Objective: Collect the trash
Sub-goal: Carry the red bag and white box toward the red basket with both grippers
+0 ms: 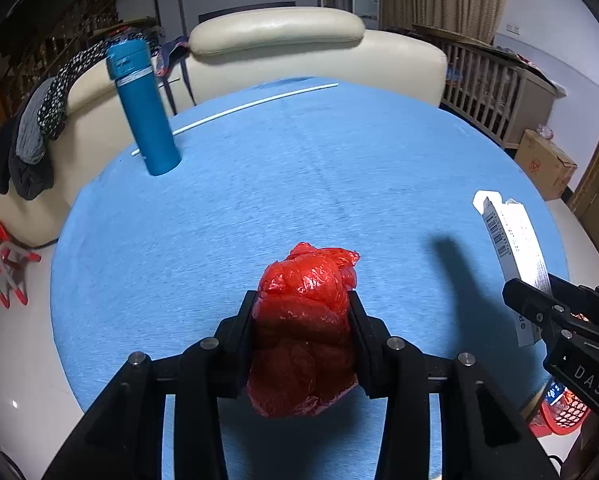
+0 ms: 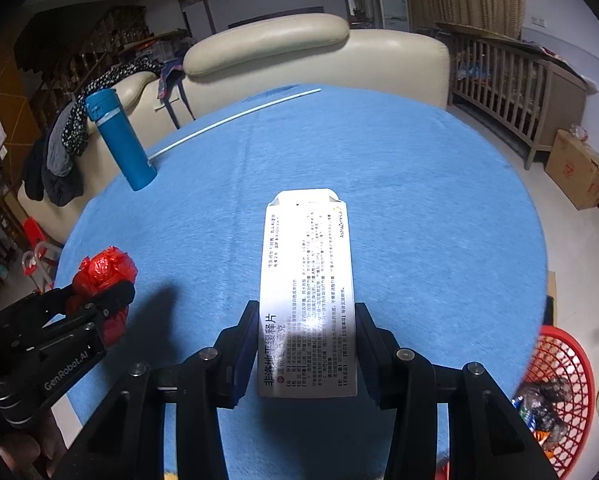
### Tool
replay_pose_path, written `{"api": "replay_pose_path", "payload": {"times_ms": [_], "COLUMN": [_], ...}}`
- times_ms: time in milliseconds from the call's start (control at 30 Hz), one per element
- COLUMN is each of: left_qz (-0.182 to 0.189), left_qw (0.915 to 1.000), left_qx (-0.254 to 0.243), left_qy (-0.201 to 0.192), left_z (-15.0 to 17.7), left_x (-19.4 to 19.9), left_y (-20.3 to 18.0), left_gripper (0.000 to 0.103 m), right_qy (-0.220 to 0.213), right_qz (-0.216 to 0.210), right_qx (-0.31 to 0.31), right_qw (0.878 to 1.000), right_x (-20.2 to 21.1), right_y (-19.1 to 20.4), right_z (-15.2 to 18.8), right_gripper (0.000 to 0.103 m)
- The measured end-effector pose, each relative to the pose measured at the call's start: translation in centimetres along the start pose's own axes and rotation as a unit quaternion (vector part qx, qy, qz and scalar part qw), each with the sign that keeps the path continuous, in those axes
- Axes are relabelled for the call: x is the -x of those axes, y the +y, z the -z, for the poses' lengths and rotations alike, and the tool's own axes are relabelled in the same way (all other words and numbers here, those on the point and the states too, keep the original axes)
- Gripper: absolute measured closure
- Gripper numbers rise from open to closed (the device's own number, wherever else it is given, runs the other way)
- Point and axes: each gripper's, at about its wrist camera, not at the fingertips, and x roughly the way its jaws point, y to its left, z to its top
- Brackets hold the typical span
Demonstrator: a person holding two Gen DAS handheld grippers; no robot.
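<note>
My left gripper (image 1: pixel 302 300) is shut on a crumpled red plastic bag (image 1: pixel 305 332) and holds it above the blue tablecloth (image 1: pixel 299 184). It shows at the left of the right wrist view (image 2: pixel 103 296) with the red bag (image 2: pixel 105 268). My right gripper (image 2: pixel 305 312) is shut on a white medicine box (image 2: pixel 309 292) with printed text, held above the cloth. The box (image 1: pixel 511 240) and right gripper (image 1: pixel 539 300) show at the right of the left wrist view. A red mesh trash basket (image 2: pixel 567 380) with wrappers inside stands at the lower right, below the table edge.
A blue flask (image 1: pixel 143 108) stands on the table's far left, also in the right wrist view (image 2: pixel 119 140). A thin white rod (image 1: pixel 235 110) lies along the far edge. A cream sofa (image 1: pixel 299 52) is behind. A cardboard box (image 2: pixel 579 168) sits on the floor at right.
</note>
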Motion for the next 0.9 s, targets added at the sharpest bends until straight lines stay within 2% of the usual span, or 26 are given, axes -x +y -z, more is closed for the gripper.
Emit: {"api": "replay_pose_path", "payload": {"times_ms": [667,900], "left_qz": [0.020,0.034], "left_qw": [0.9972,0.9946], "left_qx": [-0.065,-0.090], "left_qy": [-0.033,-0.038], "left_z": [0.2,0.2], "left_x": [3.9,4.6], "left_y": [-6.1,-8.5], "left_gripper": [0.060,0.060], "right_qy": [-0.051,-0.067], "right_qz": [0.029,0.050], "right_qx": [-0.062,-0.088], "right_qw": [0.996,0.993], "right_x": [6.2,8.5], "right_y": [-6.8,-10.6], "right_z": [3.5,4.7], "right_gripper": [0.055,0.055]}}
